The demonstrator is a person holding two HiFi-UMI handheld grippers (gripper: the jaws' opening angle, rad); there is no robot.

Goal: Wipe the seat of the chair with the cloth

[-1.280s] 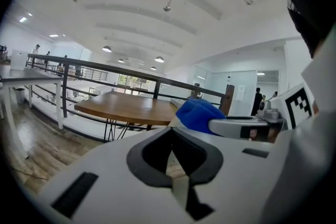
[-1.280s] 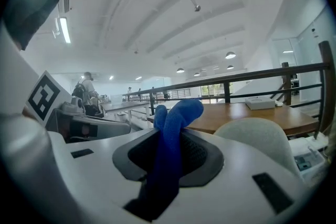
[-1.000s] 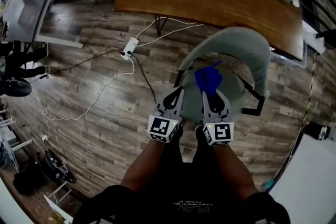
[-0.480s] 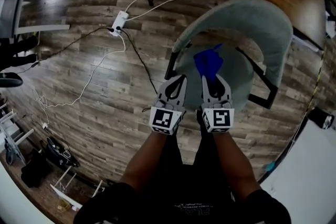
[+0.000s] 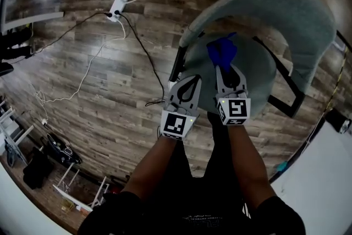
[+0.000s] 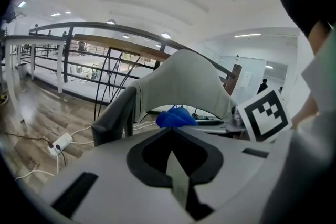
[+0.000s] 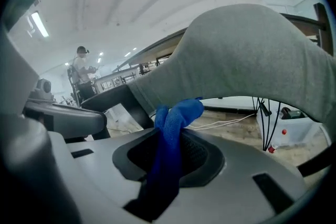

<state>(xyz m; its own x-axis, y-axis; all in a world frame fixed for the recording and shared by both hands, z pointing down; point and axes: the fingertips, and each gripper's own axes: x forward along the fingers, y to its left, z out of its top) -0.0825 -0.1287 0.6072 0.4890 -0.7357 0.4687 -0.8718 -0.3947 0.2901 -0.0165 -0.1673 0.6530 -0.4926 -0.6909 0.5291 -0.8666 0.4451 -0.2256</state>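
- The right gripper [image 5: 224, 67] had its fingers clamped on the blue cloth [image 5: 221, 51], whose bunched end stuck out past the tips, over the chair seat [image 5: 256, 82].
- The left gripper [image 5: 190, 82] hung just beside it at the seat's near edge, fingers pressed together with nothing between them.
- Whether the cloth touched the seat could not be told. The wiping looked barely begun, with most of the seat left to cover.
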